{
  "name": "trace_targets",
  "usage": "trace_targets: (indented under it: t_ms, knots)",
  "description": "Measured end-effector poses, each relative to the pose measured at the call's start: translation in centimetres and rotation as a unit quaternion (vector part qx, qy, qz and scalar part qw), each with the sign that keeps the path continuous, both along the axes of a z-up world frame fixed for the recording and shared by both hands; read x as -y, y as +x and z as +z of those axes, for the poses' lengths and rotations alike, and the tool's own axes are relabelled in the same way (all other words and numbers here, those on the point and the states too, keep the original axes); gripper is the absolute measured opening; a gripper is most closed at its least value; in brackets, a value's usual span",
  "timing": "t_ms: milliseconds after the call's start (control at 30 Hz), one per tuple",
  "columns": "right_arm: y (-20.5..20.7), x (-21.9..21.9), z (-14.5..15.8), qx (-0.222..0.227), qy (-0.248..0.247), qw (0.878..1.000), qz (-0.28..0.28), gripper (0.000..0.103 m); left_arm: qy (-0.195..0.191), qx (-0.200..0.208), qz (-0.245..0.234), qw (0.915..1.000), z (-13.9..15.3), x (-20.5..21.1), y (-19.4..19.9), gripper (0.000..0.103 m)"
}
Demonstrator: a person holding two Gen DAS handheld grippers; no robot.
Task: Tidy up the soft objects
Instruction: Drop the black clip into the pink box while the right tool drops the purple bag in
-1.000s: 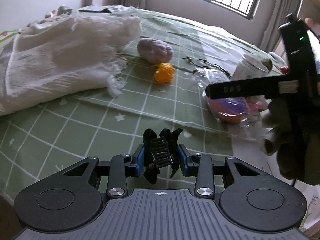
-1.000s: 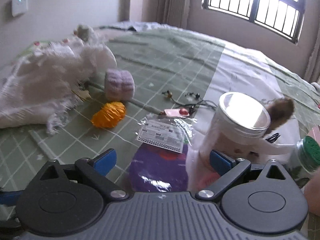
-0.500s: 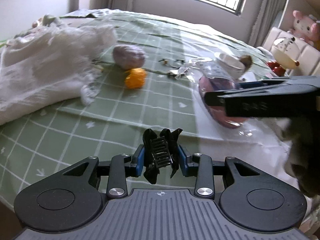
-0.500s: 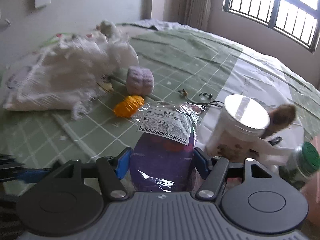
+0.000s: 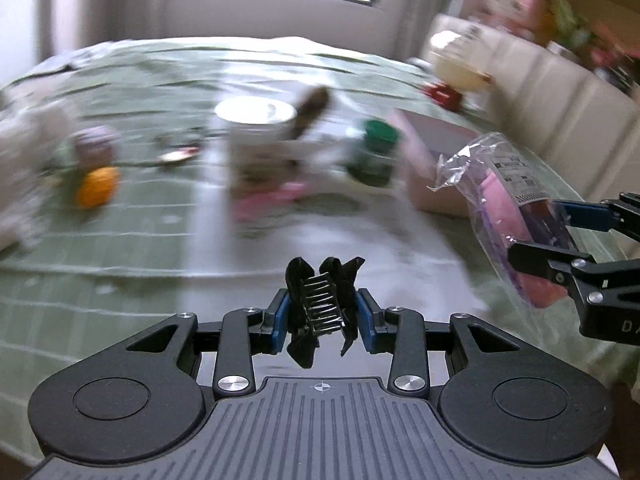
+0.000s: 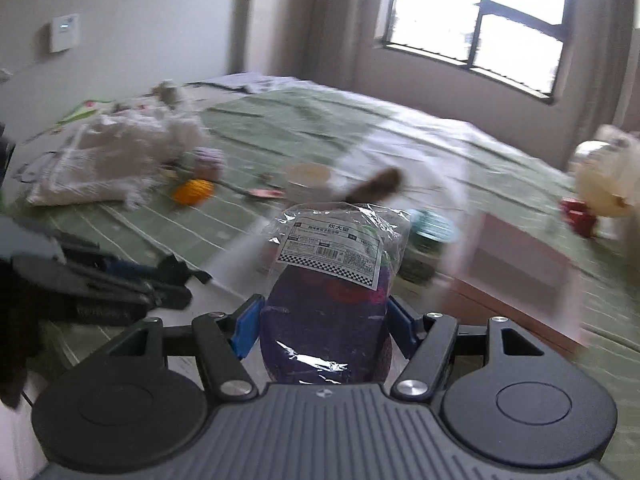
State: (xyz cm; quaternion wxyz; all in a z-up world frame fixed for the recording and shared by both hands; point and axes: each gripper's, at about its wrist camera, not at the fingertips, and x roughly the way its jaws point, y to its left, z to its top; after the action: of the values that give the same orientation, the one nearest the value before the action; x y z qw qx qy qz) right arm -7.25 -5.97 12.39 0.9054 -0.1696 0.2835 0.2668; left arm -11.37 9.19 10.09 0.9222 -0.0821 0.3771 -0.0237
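One black claw hair clip (image 5: 323, 309). One clear-wrapped purple soft item (image 6: 329, 300). One orange ball (image 5: 96, 186) at the left. One white jar (image 5: 256, 136) at the centre. One green-capped bottle (image 5: 376, 148). One pink box (image 6: 516, 264) at the right. One white cloth heap (image 6: 112, 160) at the upper left.

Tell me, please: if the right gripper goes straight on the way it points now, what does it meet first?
Probably the green-lidded jar beside the pink box, just beyond the bagged purple item the right gripper holds. The picture is blurred and depth is unclear, so it might pass over the jar and reach the bed instead.
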Motion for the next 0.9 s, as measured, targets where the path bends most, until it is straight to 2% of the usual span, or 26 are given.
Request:
trace_targets:
  t_ms: [200, 333, 500, 567, 600, 667, 767, 800, 900]
  knots:
    - [-2.6, 9.5, -0.6, 0.017, 0.002, 0.996, -0.091, 0.066, -0.002, -0.016, -0.105, 0.9943, -0.1, 8.5, 3.2, 0.039]
    - [-3.3, 14.4, -2.2, -0.008, 0.018, 0.989, -0.149, 0.066, -0.005, -0.005, -0.147, 0.9891, 1.4, 12.3, 7.8, 0.039]
    - [-3.1, 18.0, -3.8, -0.030, 0.036, 0.980, -0.193, 0.066, 0.025, 0.065, -0.145, 0.9869, 5.5, 15.2, 15.9, 0.040]
    - [-2.8, 19.0, -4.3, -0.036, 0.048, 0.977, -0.204, 0.066, -0.001, 0.098, -0.140, 0.9853, 6.7, 15.7, 19.5, 0.042]
    - [-2.7, 19.5, -4.6, -0.038, 0.053, 0.976, -0.208, 0.066, -0.016, 0.098, -0.136, 0.9857, 6.9, 15.8, 21.0, 0.042]
    - [-2.5, 20.2, -5.1, -0.042, 0.062, 0.974, -0.215, 0.066, -0.041, 0.071, -0.104, 0.9912, 6.3, 16.0, 24.3, 0.042]
    - [-2.4, 21.5, -6.0, -0.048, 0.074, 0.971, -0.223, 0.066, -0.053, 0.059, -0.071, 0.9944, 5.5, 15.8, 25.6, 0.042]
    - [-2.4, 21.6, -6.3, -0.053, 0.077, 0.970, -0.226, 0.066, -0.045, 0.069, -0.070, 0.9941, 5.4, 15.8, 25.5, 0.041]
    - [-1.5, 22.1, -7.0, -0.067, 0.084, 0.966, -0.235, 0.066, -0.064, 0.096, -0.078, 0.9903, 5.0, 14.4, 23.7, 0.042]
